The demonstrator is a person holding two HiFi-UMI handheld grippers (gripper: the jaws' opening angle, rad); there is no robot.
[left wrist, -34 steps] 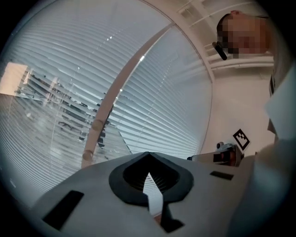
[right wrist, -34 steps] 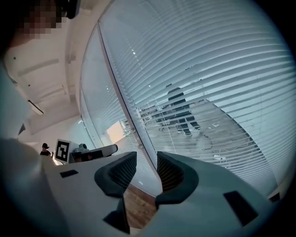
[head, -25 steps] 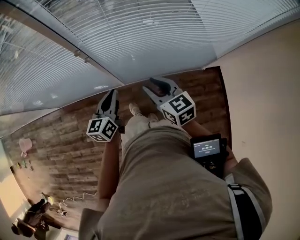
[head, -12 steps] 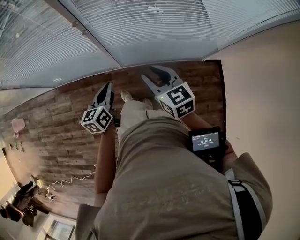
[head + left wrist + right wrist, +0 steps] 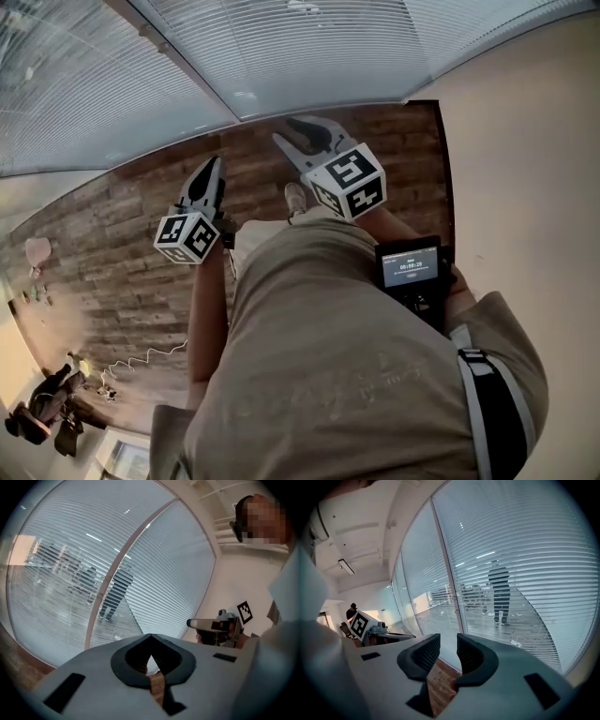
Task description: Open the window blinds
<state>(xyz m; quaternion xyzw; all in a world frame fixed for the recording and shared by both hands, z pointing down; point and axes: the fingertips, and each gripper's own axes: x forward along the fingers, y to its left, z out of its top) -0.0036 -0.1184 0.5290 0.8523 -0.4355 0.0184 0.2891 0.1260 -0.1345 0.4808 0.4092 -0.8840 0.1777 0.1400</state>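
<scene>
Closed white slatted blinds (image 5: 309,47) cover the glass wall across the top of the head view and fill both gripper views (image 5: 154,550) (image 5: 515,550). My left gripper (image 5: 215,167) points at the foot of the glass, apart from the blinds, with its jaws shut on nothing (image 5: 150,656). To its right, my right gripper (image 5: 293,132) is held slightly farther forward. Its jaws stand open with a clear gap and only floor showing between them (image 5: 447,649). Neither gripper touches the blinds. No cord or wand is visible.
A beige wall (image 5: 534,169) meets the glass at the right. The floor is wood planks (image 5: 112,262) with a white cable (image 5: 141,361) on it. A pale vertical frame post (image 5: 115,573) divides the panes. A screen device (image 5: 410,270) sits on the right forearm. A figure (image 5: 500,590) stands beyond the glass.
The head view has tipped down, so less of the blinds shows at the top. My left gripper has drifted left and lower. Neither gripper's jaws have changed.
</scene>
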